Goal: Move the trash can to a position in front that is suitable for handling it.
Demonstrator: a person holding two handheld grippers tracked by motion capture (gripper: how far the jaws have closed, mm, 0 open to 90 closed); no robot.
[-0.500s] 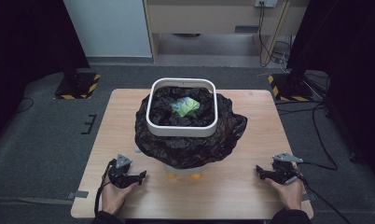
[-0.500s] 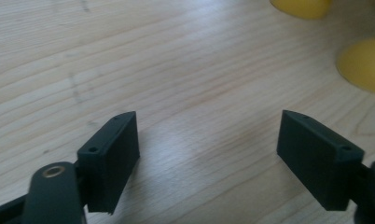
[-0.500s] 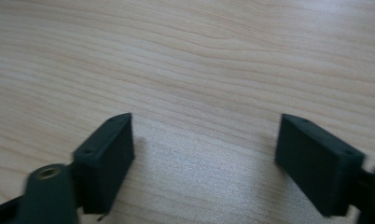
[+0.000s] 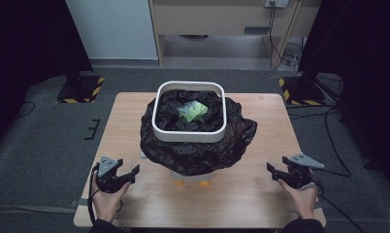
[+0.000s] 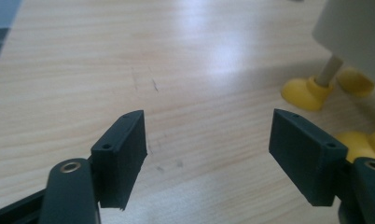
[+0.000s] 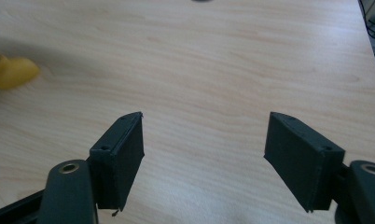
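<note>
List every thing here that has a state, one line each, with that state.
bin: upright on the table, white rim on top, standing on yellow feet
black bag: lining the bin, edge draped over the outside
green wrapper: crumpled, lying inside the bag
left gripper: open, empty, near the table's front edge
right gripper: open, empty, near the table's front edge

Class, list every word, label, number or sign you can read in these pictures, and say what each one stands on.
No readable text in the high view or the two gripper views.
The green packet in the bin with the black bag: any print is too small and blurred to read.
The yellow-and-black striped bases on the floor carry hazard stripes, no words.
</note>
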